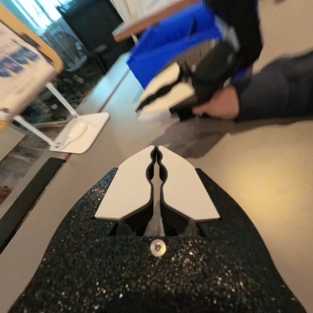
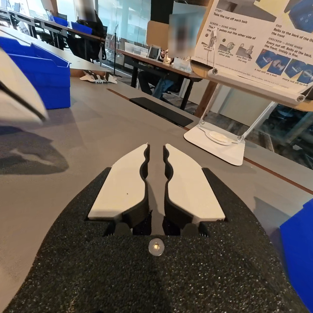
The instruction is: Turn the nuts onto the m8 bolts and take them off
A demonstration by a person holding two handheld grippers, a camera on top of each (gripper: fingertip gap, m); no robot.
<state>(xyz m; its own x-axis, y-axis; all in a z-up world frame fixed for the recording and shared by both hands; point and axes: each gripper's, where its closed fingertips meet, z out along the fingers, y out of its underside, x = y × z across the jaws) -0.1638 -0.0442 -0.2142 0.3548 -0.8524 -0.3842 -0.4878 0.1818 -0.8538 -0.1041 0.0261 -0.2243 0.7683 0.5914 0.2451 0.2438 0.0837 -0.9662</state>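
Left tongs [image 1: 156, 148] clenched on nothing, tips meeting over the bare grey surface [image 1: 254, 186]. Right tongs [image 2: 156, 145] released — a clear gap, nothing between them. No nut or bolt can be made out near either pair; ahead lie only the blue bins [image 2: 42, 71] to the left and a white stand [image 2: 220, 147] to the right.

Matt grey table [image 2: 101, 135]; glossy blue plastic bin [image 2: 42, 81].
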